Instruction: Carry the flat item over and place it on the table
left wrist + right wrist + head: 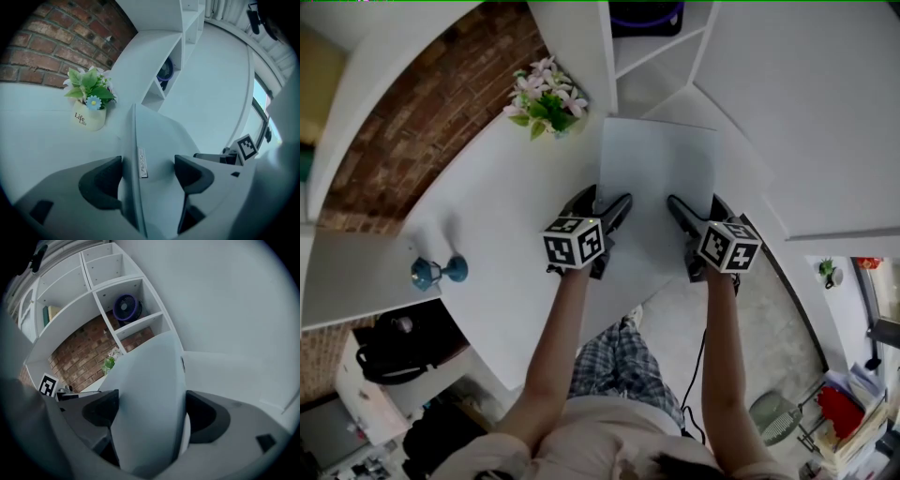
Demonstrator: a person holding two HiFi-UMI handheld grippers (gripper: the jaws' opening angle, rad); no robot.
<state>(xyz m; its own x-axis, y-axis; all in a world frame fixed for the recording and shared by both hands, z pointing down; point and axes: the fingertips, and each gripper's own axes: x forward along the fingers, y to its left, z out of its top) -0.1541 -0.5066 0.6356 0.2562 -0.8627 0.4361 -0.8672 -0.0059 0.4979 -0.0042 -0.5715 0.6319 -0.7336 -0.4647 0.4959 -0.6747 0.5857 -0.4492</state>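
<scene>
The left gripper (pixel 602 208) and the right gripper (pixel 698 212) each squeeze the near end of the flat white board (pixel 658 164), with one jaw on each side of it. The board is over the white table (pixel 487 216). I cannot tell if it touches yet. The flower pot (pixel 546 101) sits near its far corner. If the board tips or swings left, it may knock the pot over.

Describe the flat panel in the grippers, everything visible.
The panel is a thin, stiff-looking rectangle, plain pale grey-white, matte. A small label, print unreadable, sits on its edge by the left gripper. That and the right gripper each clamp its near end between their fingers. Head view shows its broad face over the table corner; whether it touches the table is unclear.
</scene>
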